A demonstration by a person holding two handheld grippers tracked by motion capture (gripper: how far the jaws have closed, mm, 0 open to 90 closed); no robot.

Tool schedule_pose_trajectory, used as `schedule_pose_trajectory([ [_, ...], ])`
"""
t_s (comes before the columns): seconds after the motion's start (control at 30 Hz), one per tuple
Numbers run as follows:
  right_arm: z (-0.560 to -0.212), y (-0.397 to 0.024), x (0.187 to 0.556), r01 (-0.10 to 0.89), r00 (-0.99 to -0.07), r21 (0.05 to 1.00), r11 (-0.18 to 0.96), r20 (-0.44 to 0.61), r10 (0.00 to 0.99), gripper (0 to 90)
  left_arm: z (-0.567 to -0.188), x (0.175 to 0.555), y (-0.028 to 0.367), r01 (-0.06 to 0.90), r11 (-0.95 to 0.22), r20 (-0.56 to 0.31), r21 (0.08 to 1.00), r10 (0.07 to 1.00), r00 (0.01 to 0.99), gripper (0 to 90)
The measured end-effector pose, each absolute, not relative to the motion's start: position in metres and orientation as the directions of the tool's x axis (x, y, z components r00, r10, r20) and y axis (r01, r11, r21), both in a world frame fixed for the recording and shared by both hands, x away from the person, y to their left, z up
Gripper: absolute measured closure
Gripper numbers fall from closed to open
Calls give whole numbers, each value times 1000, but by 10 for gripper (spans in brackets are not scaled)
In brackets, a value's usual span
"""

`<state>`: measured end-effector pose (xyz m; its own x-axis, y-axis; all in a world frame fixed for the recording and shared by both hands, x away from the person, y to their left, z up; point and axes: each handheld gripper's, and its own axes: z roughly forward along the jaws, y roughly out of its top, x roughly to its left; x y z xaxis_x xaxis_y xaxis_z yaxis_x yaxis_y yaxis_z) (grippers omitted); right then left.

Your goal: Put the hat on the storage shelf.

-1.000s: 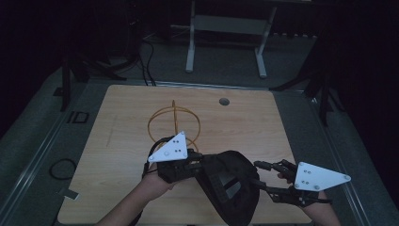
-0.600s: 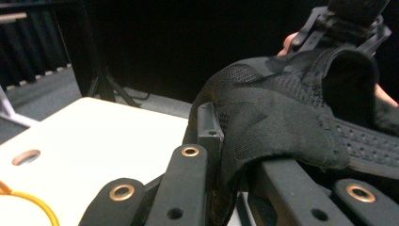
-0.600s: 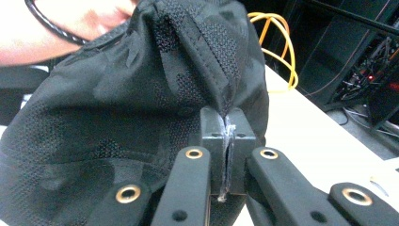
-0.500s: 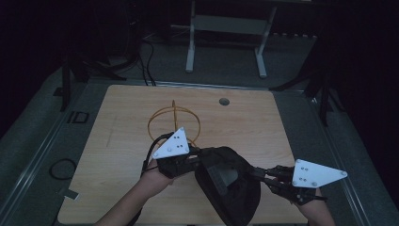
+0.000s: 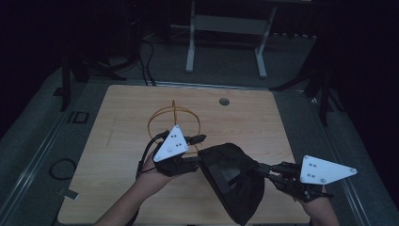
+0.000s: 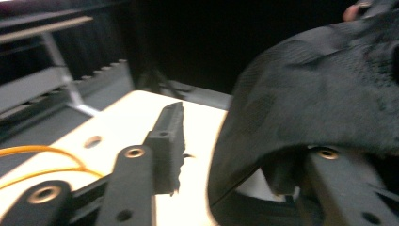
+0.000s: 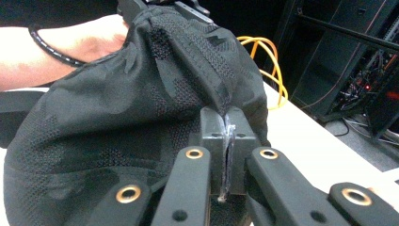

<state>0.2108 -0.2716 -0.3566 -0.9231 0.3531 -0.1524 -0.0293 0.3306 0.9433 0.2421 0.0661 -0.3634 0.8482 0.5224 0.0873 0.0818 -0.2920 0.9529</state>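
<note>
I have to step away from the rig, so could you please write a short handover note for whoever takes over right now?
Right gripper: shut on a fold of the black mesh bag.
Left gripper: jaws have just been opening; one jaw sits under the bag's edge, pads not pressing, so open.
The bag hangs between both grippers above the near part of the wooden table; the orange wire ring stands behind it.
Done: right grip secured.
Left: probably regrip with the left gripper and carry on handling the bag.
</note>
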Motion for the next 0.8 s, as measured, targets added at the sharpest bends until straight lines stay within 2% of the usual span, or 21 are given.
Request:
schedule_pose_trajectory([
  [0.2, -352, -279, 212, -31, -914, 946, 322, -157, 375, 888, -360, 242, 77, 100, -259, 54, 961, 527, 848, 468],
  [0.33, -347, -285, 213, -23, -895, 949, 315, -160, 416, 888, -358, 240, 85, 121, -269, 49, 956, 551, 833, 358],
  [0.37, -347, -285, 213, -23, -895, 949, 315, -160, 416, 888, -358, 240, 85, 121, -269, 49, 956, 551, 833, 354],
  [0.43, -344, -290, 215, -14, -883, 952, 305, -155, 443, 888, -359, 238, 91, 123, -271, 49, 955, 551, 833, 277],
  [0.67, -333, -302, 230, 24, -813, 955, 294, -153, 561, 888, -367, 232, 112, 142, -291, 62, 946, 591, 804, 198],
  [0.8, -330, -304, 242, 33, -783, 956, 292, -157, 602, 888, -372, 229, 123, 153, -292, 61, 944, 610, 790, 183],
])
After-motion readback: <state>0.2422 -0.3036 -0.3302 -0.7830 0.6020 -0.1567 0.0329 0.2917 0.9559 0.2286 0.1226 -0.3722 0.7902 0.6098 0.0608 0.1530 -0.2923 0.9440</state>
